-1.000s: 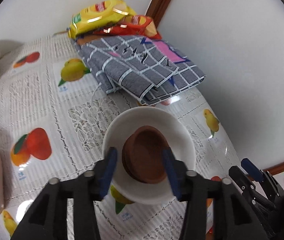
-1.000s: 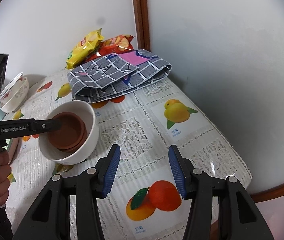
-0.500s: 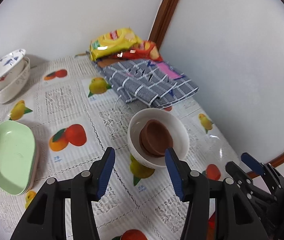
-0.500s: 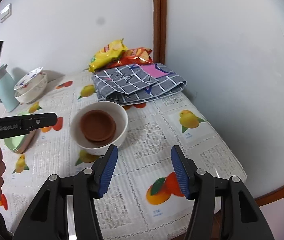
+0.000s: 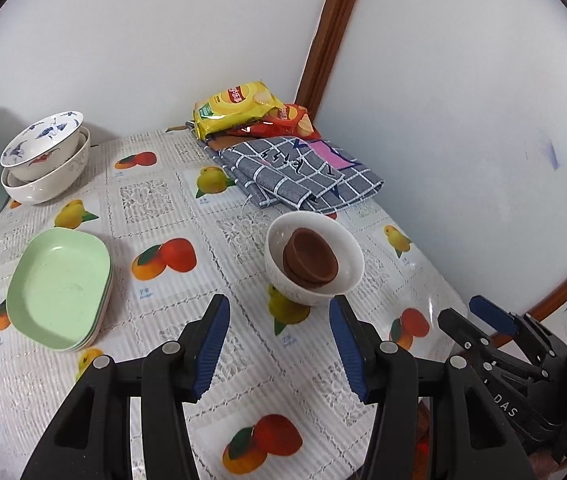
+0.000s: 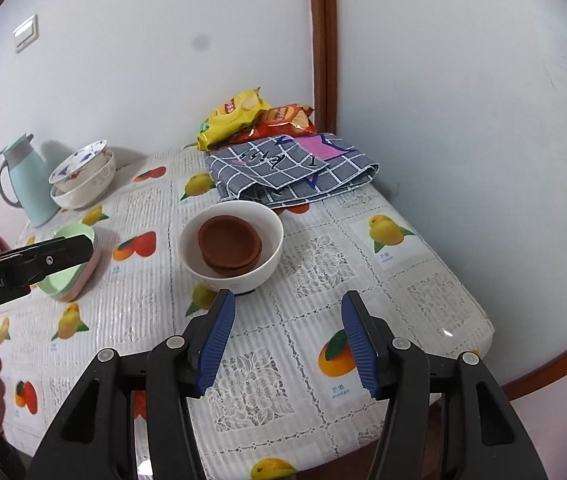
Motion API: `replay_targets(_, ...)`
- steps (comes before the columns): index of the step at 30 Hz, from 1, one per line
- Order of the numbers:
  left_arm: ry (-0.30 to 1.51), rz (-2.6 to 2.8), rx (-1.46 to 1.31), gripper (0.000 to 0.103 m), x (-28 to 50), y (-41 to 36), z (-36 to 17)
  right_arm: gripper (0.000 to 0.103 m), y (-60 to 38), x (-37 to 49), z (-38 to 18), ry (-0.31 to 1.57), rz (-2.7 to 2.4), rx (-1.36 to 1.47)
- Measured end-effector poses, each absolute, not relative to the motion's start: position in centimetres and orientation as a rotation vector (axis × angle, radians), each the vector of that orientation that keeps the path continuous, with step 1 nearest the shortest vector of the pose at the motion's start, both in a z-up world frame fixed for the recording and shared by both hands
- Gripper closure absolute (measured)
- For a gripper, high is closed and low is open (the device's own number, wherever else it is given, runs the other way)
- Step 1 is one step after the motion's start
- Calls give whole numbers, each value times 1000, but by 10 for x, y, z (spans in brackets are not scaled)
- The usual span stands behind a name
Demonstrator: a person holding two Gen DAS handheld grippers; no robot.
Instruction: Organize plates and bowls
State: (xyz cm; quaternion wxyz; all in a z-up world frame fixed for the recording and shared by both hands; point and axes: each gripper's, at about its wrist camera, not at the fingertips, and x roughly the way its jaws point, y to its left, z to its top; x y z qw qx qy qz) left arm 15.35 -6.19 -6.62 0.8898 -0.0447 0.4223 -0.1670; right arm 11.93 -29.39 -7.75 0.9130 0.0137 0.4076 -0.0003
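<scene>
Change: both tools have drawn back and up from the white bowl (image 5: pixel 314 264); a second ago the left tool (image 5: pixel 279 354) straddled the brown saucers (image 5: pixel 310 260) nested inside it.
Meaning: that stack looks placed and released; probably little remains.
Left tool: spread partway, holding nothing, touching nothing.
Right tool (image 6: pixel 289 346): likewise spread and empty.
Task's things: white bowl just ahead of both tools on the counter (image 5: pixel 243 344); green plates (image 5: pixel 59 286) ahead-left; patterned bowls (image 5: pixel 45 162) far left.
</scene>
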Motion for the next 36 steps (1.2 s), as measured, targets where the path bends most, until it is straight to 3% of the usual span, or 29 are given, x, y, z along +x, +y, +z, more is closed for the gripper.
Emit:
replay_targets(15,905,-255,-116,53,152,-51,-73,48,-296,134,-84,866,65,43)
replay_targets(36,1026,-226,-83,53,227,-91,-116,48,-317,210,-126,923,79,87)
